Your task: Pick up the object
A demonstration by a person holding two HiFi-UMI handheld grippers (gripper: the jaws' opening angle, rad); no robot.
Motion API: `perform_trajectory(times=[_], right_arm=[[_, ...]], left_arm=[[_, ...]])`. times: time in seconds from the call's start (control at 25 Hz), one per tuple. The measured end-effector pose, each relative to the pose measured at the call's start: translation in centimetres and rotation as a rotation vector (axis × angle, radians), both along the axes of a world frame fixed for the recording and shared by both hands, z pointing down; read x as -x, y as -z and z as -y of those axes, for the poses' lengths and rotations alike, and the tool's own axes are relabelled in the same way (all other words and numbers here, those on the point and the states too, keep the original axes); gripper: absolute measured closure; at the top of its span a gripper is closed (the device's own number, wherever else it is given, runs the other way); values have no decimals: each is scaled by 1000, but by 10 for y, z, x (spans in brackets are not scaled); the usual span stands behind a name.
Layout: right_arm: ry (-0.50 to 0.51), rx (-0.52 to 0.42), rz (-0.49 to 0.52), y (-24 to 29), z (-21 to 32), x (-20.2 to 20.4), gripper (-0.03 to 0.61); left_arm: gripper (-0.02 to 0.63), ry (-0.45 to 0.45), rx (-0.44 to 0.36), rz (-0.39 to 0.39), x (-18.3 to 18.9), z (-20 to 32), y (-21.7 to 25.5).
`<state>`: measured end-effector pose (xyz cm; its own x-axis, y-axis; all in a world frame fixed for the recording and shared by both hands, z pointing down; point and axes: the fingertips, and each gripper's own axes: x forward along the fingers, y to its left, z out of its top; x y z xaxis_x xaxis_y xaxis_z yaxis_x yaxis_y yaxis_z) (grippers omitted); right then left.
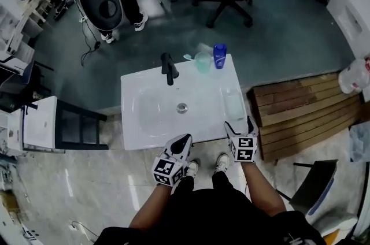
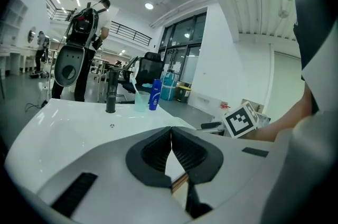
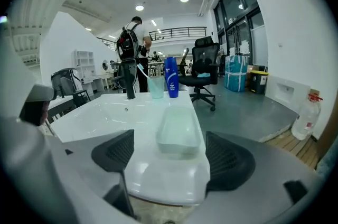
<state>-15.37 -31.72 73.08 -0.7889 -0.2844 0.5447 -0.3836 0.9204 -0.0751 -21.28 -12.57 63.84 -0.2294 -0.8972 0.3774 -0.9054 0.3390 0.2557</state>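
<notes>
Nearest us, the right gripper stands with its jaws spread wide and nothing between the ribbed black pads; the left gripper has its jaws pressed together, empty, hanging at the near edge of the white basin. The likely object, a pale green translucent tray, lies on the basin's flat right ledge, just ahead of the open jaws and untouched. We judge it to be thin moulded plastic: light, fairly stiff, glossy and probably slippery on the glazed ceramic; its rounded rectangular shape and shallow walls suggest closing across the two long sides near the close end, gently, since thin walls may flex. Farther back stand a matte black tap, a clear greenish cup and a blue bottle.
</notes>
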Motion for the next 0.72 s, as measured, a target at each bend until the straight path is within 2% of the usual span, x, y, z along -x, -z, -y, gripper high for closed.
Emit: perform_trajectory(times=[0.4,0.72], right_arm=[[55,26,-124,-32,21,28,161],[72,54,-160,-46,27,32,163]], left_arm=[[594,22,4,7,7,-5,2],[592,3,-3,9,5,6,6]])
